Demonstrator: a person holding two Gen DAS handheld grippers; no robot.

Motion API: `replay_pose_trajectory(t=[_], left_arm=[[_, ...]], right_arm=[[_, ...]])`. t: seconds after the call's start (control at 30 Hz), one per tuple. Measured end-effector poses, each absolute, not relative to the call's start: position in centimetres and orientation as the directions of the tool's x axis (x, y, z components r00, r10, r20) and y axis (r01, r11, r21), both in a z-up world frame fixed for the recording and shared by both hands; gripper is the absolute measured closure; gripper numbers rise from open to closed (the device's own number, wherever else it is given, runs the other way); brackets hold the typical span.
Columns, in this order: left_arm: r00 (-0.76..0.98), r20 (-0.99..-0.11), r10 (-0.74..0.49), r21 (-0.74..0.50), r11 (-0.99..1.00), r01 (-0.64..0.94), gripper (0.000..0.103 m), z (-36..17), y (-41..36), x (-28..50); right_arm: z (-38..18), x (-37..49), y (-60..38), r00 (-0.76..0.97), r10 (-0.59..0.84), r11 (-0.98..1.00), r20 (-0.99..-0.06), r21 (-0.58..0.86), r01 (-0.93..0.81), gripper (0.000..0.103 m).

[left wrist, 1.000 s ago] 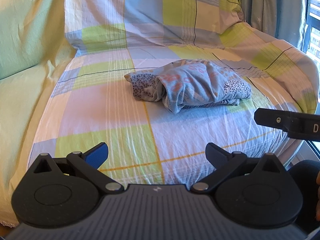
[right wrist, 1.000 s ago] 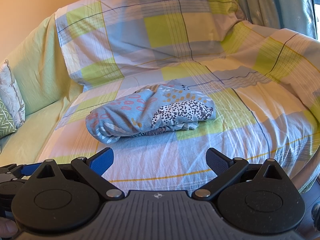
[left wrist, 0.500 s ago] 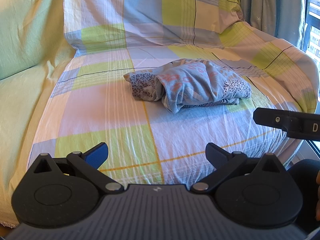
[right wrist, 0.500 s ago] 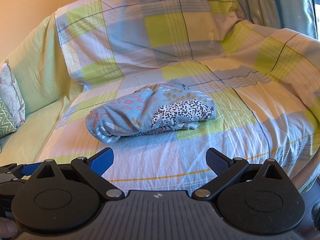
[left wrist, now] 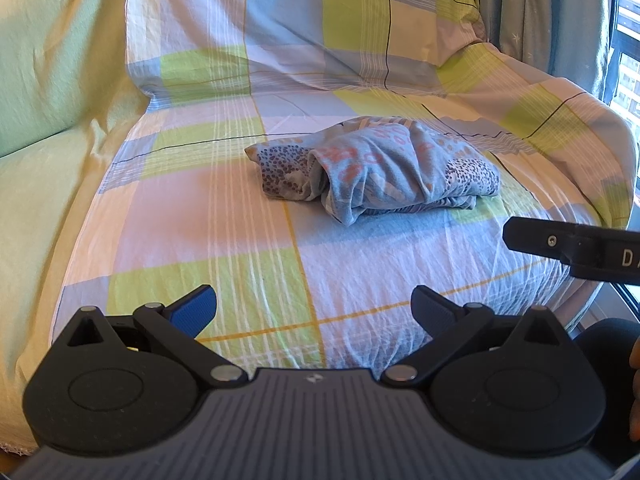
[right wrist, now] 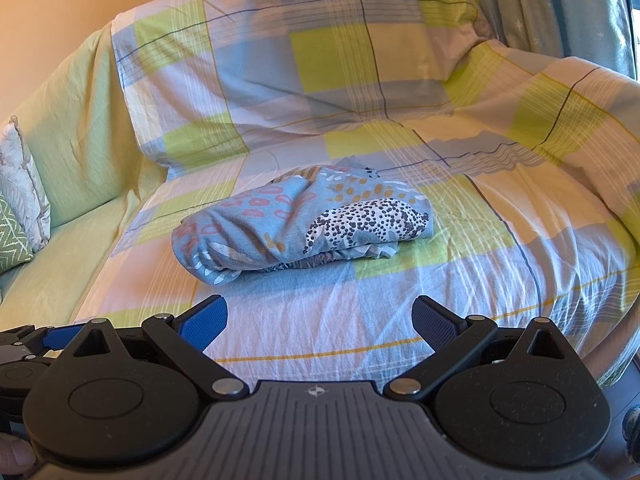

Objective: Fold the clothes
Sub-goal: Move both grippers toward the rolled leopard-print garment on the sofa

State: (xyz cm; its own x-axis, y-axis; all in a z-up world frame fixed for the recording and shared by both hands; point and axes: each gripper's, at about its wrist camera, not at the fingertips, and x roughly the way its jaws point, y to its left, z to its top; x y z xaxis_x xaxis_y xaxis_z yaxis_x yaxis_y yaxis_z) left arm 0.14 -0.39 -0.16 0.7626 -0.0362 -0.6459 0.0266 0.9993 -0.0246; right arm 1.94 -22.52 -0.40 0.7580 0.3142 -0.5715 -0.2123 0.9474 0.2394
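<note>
From the left wrist view, the left gripper (left wrist: 314,308) is spread wide with nothing in it. One finger has a blue pad (left wrist: 195,309) and the other pad is dark. It hangs over the front edge of a sofa seat, well apart from the cloth (left wrist: 376,170). The cloth is a blue bundle with pink marks and dark spots. It lies folded and a bit bunched up in the middle of the seat. The seat is under a checked sheet (left wrist: 224,216) with green, blue and pink squares. A plain green cover (left wrist: 48,80) hangs over the part of the sofa to the left. A grey curtain (left wrist: 532,8) hangs at the far right by a window. One black finger of the right gripper (left wrist: 572,246) pokes in from the right edge, near the cloth but not touching it

From the right wrist view, the right gripper (right wrist: 320,316) is spread wide too, and it holds nothing. It sits low at the front of the seat, apart from the cloth (right wrist: 304,226). Here the cloth shows a spotted cat shape on its top fold. It rests on the checked sheet (right wrist: 480,240). A pillow (right wrist: 18,208) with a green zigzag leans at the far left. Part of the left gripper (right wrist: 36,340) shows at the lower left. A thumb (right wrist: 14,454) shows in the bottom left corner
</note>
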Motion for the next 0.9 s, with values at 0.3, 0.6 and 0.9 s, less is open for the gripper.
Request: replay_pose_trajectory(t=[0.3, 0.6, 0.9], left_arm=[[0.761, -0.647, -0.038, -0.024, 0.999, 0.029, 0.001, -0.20, -0.43, 0.16], [0.762, -0.647, -0.039, -0.025, 0.999, 0.029, 0.001, -0.17, -0.41, 0.03], [0.762, -0.646, -0.040, -0.027, 0.999, 0.029, 0.001, -0.16, -0.45, -0.06]], right_arm=[[-0.47, 1.88, -22.41, 0.757, 0.315, 0.947, -0.572, 0.236, -0.216, 0.002], [-0.40, 1.94, -22.42, 0.757, 0.314, 0.948, -0.573, 0.236, -0.214, 0.002], [-0.44, 1.93, -22.49, 0.758, 0.314, 0.948, -0.572, 0.235, -0.215, 0.002]])
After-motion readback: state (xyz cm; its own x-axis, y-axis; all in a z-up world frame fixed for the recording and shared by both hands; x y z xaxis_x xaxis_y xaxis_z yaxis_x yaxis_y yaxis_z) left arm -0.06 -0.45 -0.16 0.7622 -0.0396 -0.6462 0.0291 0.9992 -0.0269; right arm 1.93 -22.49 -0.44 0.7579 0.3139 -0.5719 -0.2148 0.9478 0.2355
